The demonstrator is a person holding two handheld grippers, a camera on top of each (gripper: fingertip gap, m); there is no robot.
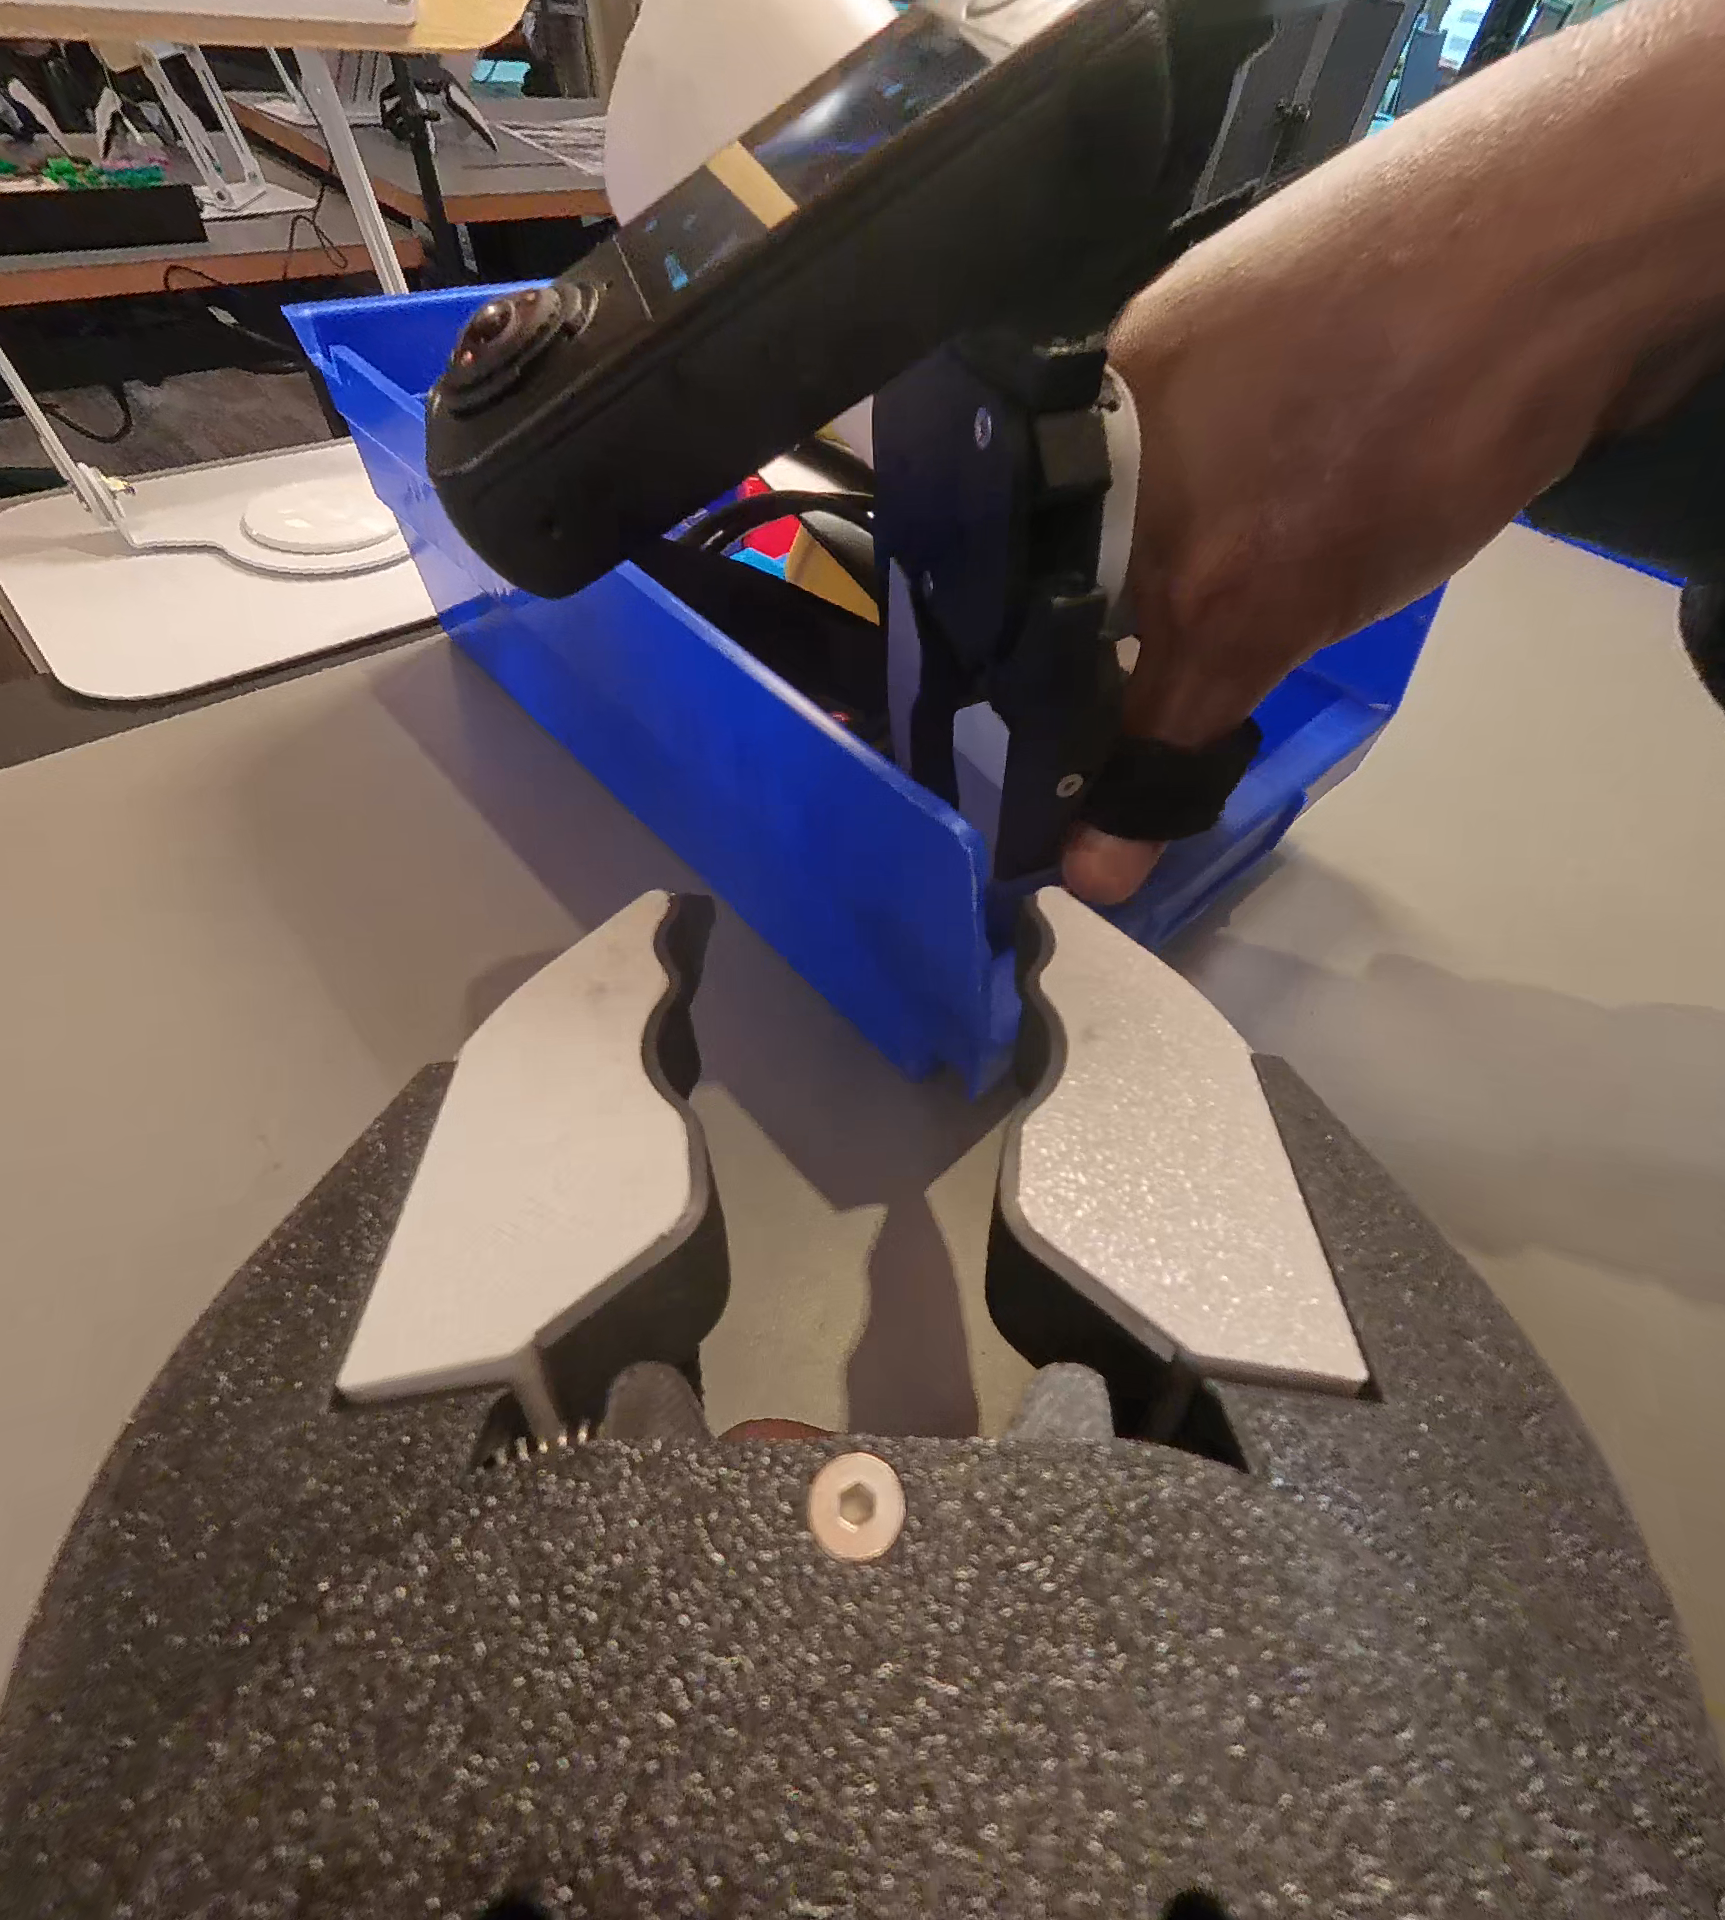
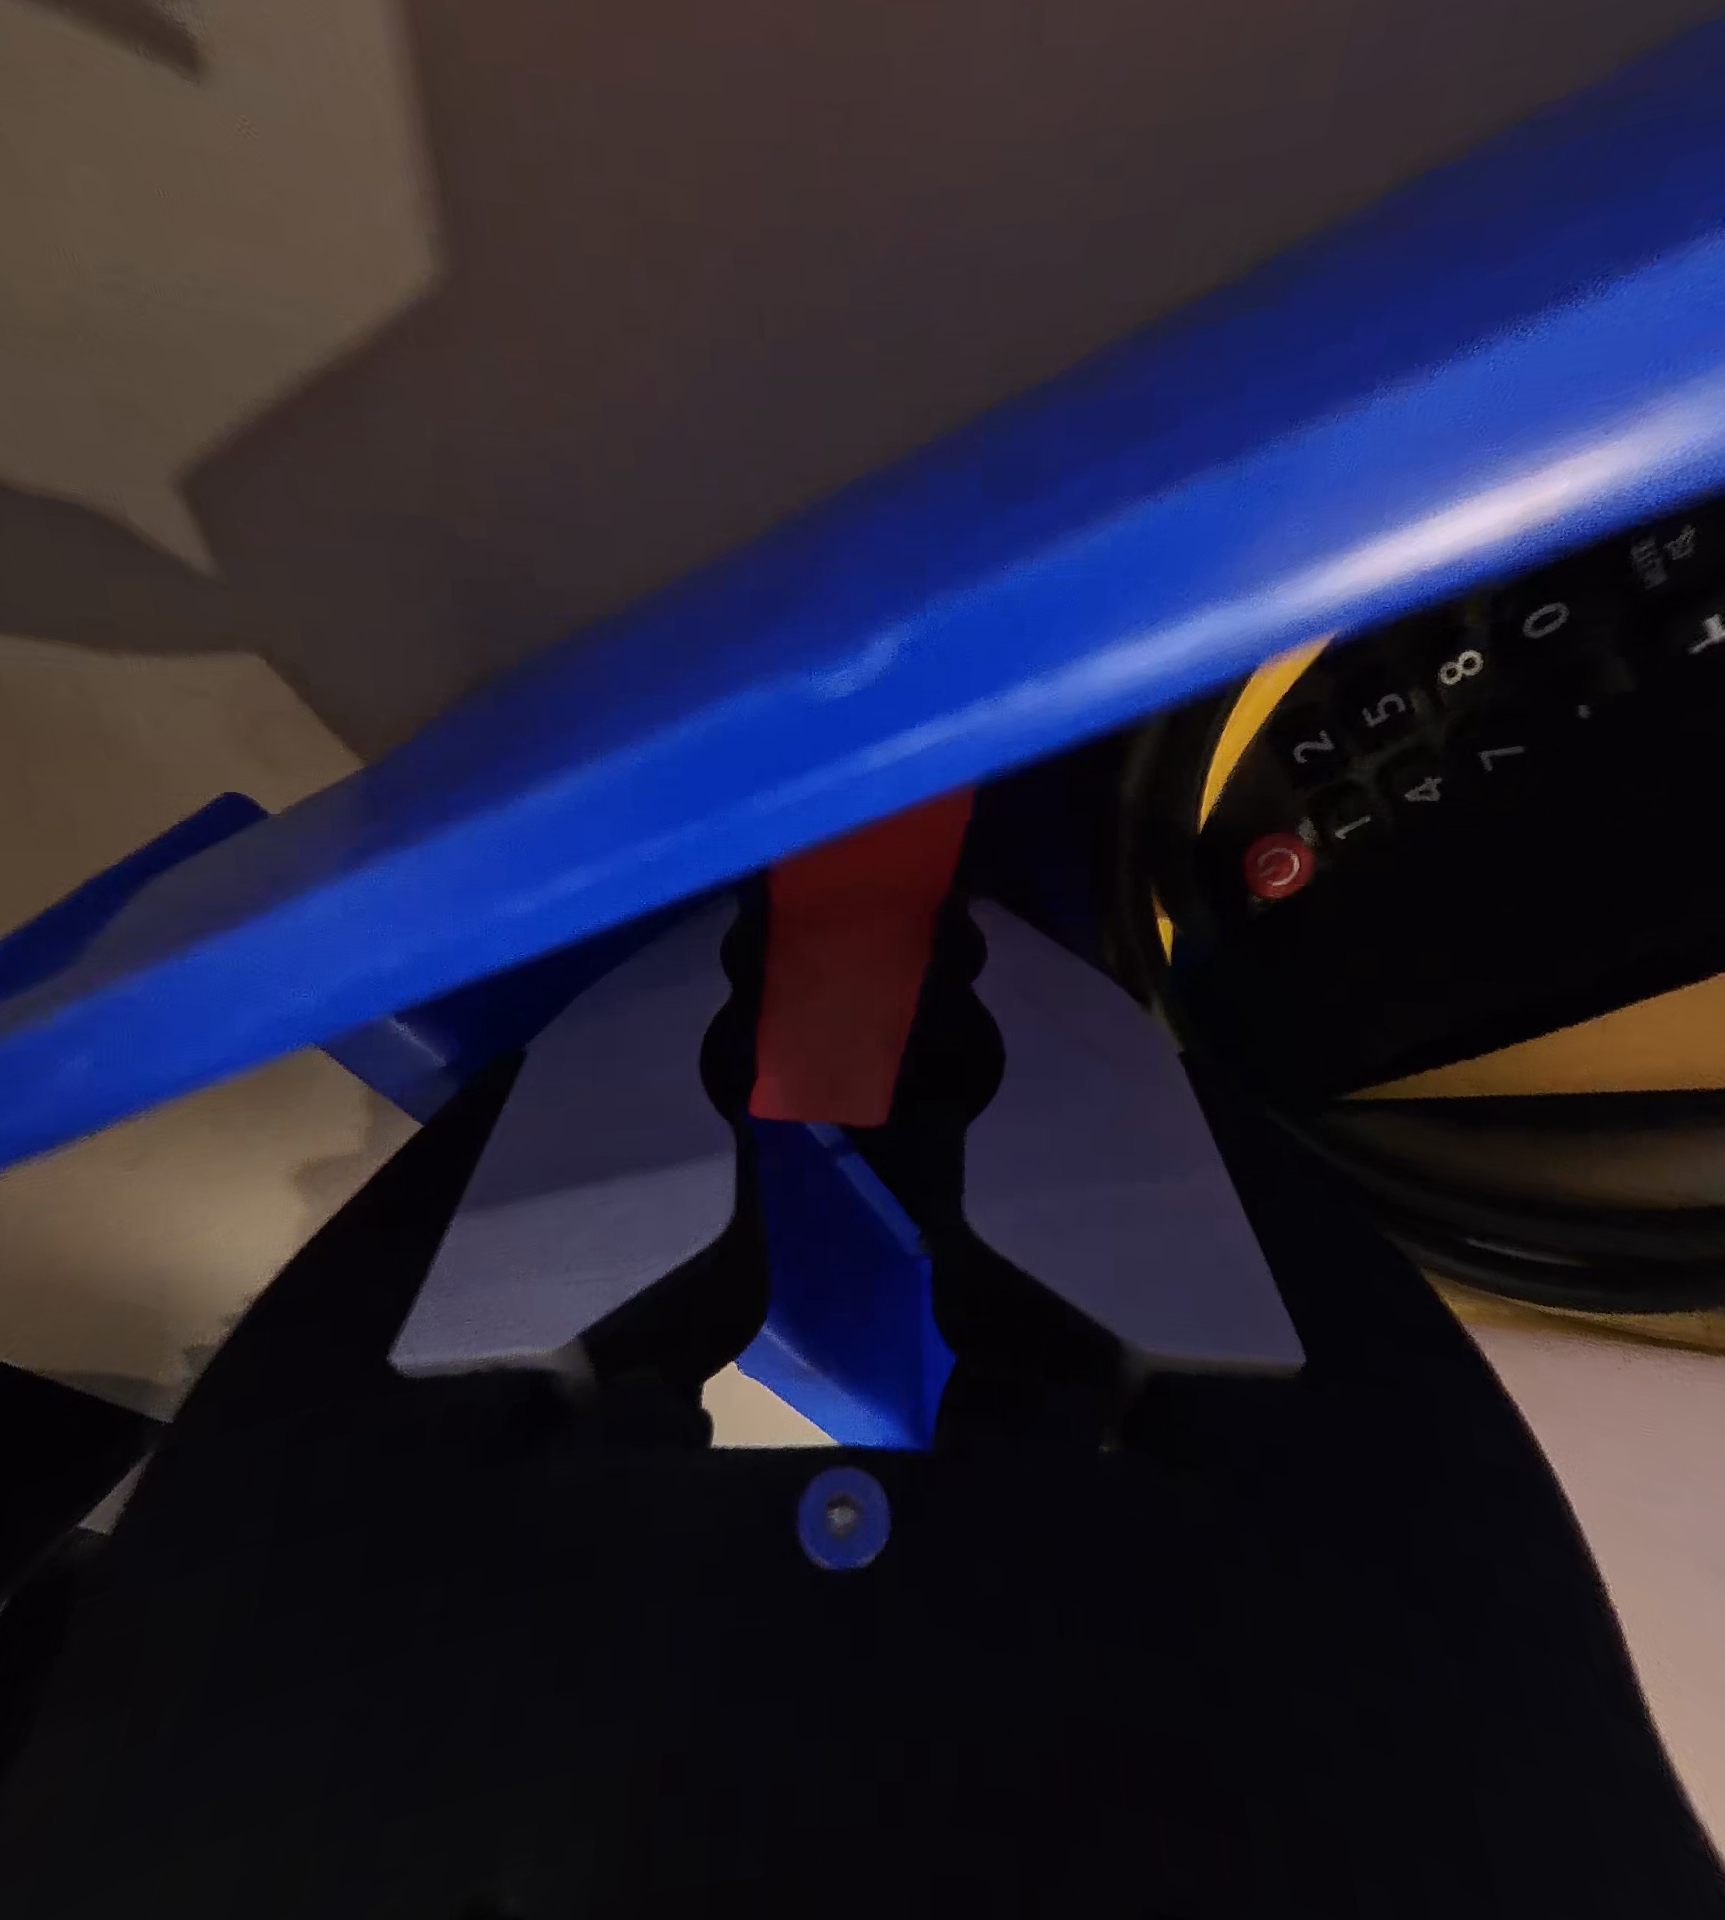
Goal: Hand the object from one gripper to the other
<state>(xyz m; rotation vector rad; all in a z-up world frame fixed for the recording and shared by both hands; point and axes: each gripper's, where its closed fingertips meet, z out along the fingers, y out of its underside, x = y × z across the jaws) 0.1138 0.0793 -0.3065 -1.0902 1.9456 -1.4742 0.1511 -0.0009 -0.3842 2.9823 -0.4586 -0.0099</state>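
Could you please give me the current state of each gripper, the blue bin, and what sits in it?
Left gripper: open, empty, low over the grey table, at the bin's near corner.
Right gripper: reaching down inside the bin, fingers around a red piece; grip unclear.
Blue bin: upright on the table, open-topped.
Black remote: lying in the bin, buttons up.
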